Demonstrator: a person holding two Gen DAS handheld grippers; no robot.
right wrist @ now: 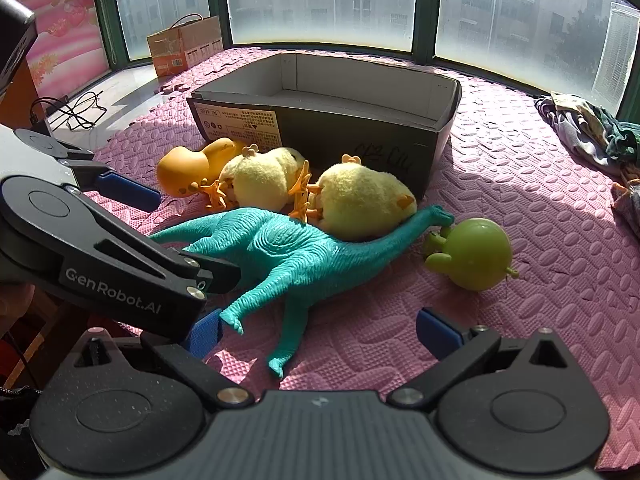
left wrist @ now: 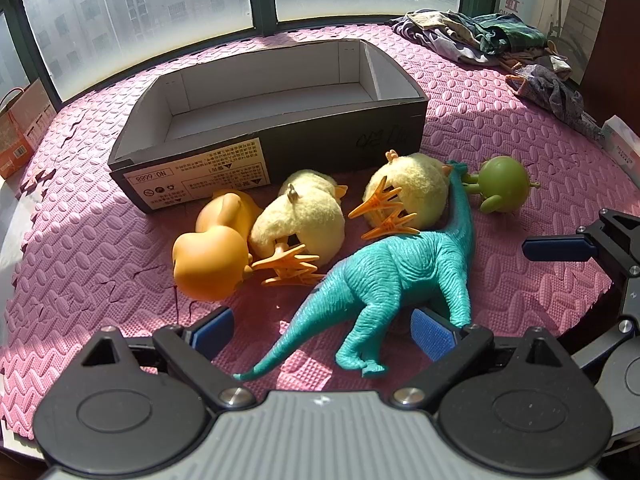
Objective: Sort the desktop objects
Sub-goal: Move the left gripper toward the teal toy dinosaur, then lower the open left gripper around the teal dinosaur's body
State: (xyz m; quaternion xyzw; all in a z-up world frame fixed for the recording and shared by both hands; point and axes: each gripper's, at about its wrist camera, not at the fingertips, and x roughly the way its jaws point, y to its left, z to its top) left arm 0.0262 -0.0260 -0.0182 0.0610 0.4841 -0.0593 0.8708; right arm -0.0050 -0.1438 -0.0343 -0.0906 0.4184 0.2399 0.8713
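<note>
Pink foam matting [left wrist: 520, 280] carries the whole work area, with an empty black cardboard box [left wrist: 276, 92] standing behind a cluster of five toys. Teal plastic dinosaur [left wrist: 400, 264] lies on its side nearest both tools, its neck running under the right-hand plush chick [left wrist: 412, 196] and its snout touching the green round figure [left wrist: 502, 184]. A second plush chick [left wrist: 300, 216] lies against the orange rubber duck [left wrist: 216, 252], just in front of the box wall. Left gripper [left wrist: 324, 332] is spread wide and holds nothing; its pads straddle the dinosaur's hindquarters and tail. Right gripper [right wrist: 320, 328] is likewise wide and unloaded, its left pad touching or just beside a dinosaur foot, which of the two cannot be told. Nothing has yet gone into the box. Judgement: the dinosaur is the likely first pick. Recommended practice is to close across the thick torso rather than the tail or a thin leg, then lift slowly so the neck slides free of the chick without dragging it or the green figure along.
</note>
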